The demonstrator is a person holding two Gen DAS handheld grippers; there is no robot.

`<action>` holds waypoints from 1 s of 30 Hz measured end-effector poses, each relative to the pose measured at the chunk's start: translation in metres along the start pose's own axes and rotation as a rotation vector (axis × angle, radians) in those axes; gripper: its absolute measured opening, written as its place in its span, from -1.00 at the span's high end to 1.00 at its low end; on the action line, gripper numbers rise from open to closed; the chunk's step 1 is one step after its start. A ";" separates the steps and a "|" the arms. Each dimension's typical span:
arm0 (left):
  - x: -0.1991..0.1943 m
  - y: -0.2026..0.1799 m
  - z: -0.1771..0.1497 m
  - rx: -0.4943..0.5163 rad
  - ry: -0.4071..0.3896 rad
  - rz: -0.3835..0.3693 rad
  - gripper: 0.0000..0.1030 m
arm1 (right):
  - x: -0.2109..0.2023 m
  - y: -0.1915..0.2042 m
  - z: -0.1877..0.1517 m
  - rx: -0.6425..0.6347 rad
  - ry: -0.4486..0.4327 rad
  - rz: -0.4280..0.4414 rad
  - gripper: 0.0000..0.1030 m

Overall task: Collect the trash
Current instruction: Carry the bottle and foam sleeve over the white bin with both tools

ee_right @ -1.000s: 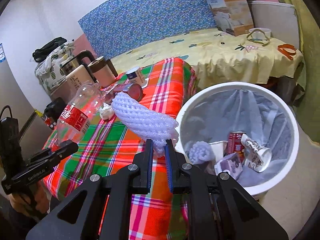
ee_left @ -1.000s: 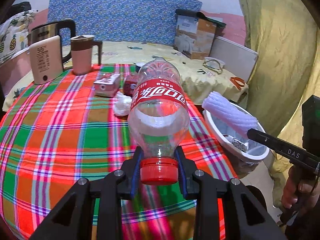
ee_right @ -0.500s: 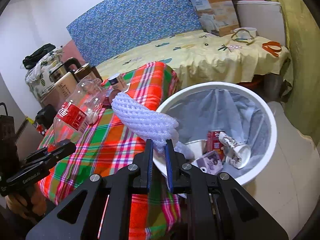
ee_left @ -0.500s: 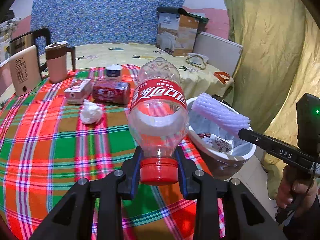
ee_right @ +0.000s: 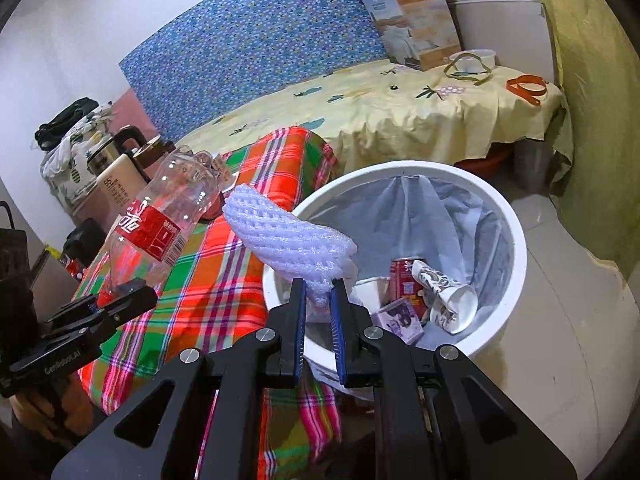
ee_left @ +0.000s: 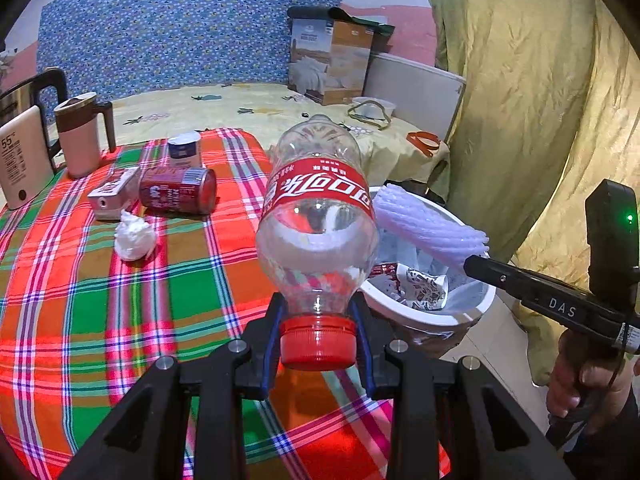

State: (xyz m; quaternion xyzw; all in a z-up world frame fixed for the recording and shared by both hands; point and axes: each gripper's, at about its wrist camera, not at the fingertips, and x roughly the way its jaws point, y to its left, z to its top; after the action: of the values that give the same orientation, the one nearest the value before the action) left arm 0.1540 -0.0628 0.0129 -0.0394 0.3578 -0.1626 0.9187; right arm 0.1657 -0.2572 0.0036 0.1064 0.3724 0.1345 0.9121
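My left gripper [ee_left: 318,336] is shut on the red cap of an empty clear cola bottle [ee_left: 318,216] and holds it above the plaid table's right edge. My right gripper [ee_right: 318,300] is shut on a white foam fruit net [ee_right: 288,240], held over the near rim of the white trash bin [ee_right: 516,248]. The bin [ee_left: 452,320] stands on the floor beside the table and holds a red can, a paper cup and a carton. On the table lie a red can [ee_left: 178,192], a crumpled tissue [ee_left: 134,236], a small carton [ee_left: 114,194] and a white tub [ee_left: 184,148].
A mug [ee_left: 80,136] and a beige kettle [ee_left: 20,160] stand at the table's far left. A bed with a yellow sheet [ee_right: 400,112] lies behind, with a cardboard box [ee_right: 416,20] on it. A green curtain [ee_left: 540,120] hangs at the right.
Both grippers have moved right toward the bin with their loads. The foam net has gone from over the table to over the bin's rim. The bottle is nearer the table's right edge.
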 end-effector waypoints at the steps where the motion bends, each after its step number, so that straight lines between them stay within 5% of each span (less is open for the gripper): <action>1: 0.001 -0.002 0.001 0.003 0.002 -0.002 0.36 | 0.000 -0.002 0.000 0.004 0.000 -0.002 0.72; 30: 0.038 -0.044 0.010 0.075 0.058 -0.073 0.36 | 0.003 -0.040 -0.002 0.107 0.018 -0.119 0.72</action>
State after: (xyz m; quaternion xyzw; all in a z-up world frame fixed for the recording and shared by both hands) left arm 0.1748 -0.1173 0.0042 -0.0130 0.3761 -0.2105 0.9023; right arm 0.1726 -0.2933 -0.0113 0.1316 0.3931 0.0607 0.9080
